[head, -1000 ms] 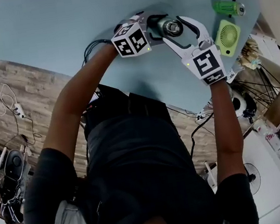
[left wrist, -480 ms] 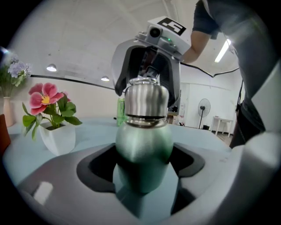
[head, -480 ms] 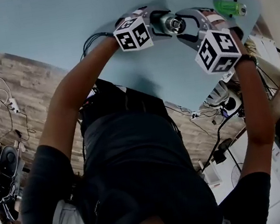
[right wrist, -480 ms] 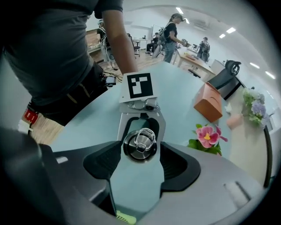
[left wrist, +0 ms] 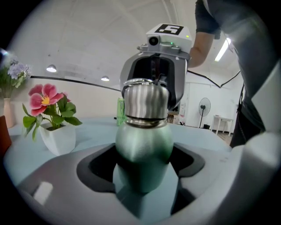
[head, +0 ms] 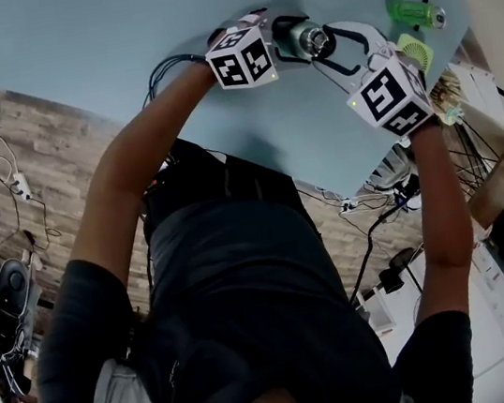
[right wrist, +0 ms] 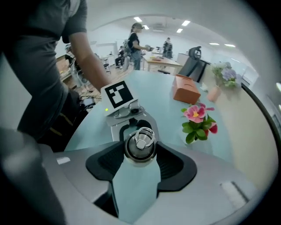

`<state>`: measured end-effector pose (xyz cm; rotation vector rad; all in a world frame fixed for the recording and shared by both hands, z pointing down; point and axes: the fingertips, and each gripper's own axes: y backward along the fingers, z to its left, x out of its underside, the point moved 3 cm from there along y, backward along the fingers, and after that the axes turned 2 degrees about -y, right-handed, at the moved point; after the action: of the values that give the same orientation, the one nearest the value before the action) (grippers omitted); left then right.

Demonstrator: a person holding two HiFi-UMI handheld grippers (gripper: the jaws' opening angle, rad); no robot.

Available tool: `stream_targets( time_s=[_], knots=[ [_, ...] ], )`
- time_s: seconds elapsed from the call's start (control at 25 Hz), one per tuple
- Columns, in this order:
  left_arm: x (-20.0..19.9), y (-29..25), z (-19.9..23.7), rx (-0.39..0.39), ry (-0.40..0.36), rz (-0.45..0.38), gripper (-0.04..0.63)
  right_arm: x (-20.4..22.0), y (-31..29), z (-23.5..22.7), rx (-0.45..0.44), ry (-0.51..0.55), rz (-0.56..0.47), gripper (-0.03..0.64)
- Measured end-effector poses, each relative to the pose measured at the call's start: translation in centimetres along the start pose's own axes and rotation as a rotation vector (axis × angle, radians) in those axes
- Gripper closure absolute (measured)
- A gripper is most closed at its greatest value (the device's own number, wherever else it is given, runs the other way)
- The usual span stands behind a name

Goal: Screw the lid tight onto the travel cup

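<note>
Where the right gripper (right wrist: 139,154) comes down steeply from above, its jaws, just now closing, stand about half wide, pads pressed on either side of the steel lid (right wrist: 139,141).
Lid: directly below that gripper, ring uppermost.
Cup (left wrist: 142,145): green, upright under the lid, long axis nearly along the right gripper's line.
Left gripper (left wrist: 142,160): enters near level from the side, clamped on the cup's body.
Judgement: the next twist turns about that upright axis.
Table (head: 112,38): beneath both.
</note>
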<state>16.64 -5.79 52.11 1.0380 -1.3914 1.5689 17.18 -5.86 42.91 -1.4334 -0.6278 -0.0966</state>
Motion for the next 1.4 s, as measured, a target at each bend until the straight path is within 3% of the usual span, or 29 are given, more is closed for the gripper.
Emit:
stream_targets(
  time_s=[0.52,0.68,0.88,1.0,1.12,1.24,1.4],
  knots=[
    [0.1,0.2,-0.1,-0.023,-0.012,0.014,0.175,0.2,0.3,0.6,0.486,-0.738,-0.232,0.387],
    [0.2,0.2,0.0,-0.023,-0.011,0.014,0.175,0.1,0.2,0.7,0.53,-0.802,-0.259,0.387],
    [0.1,0.4,0.0,-0.026,-0.009,0.014,0.175,0.0,0.3,0.6,0.495,-0.78,-0.259,0.385],
    [0.2,0.5,0.1,-0.022,-0.001,0.011,0.175,-0.2,0.0,0.8,0.416,-0.712,-0.211,0.38],
    [0.1,0.5,0.1,-0.017,0.008,0.008,0.175,-0.6,0.8,0.7,0.367,-0.527,-0.124,0.35],
    [0.1,0.4,0.0,-0.015,0.007,0.01,0.175,-1.3,1.9,0.6,0.292,-0.187,-0.015,0.348],
    [0.1,0.4,0.1,-0.014,0.006,0.011,0.175,-1.6,1.7,1.4,0.09,0.362,0.174,0.349]
  ],
)
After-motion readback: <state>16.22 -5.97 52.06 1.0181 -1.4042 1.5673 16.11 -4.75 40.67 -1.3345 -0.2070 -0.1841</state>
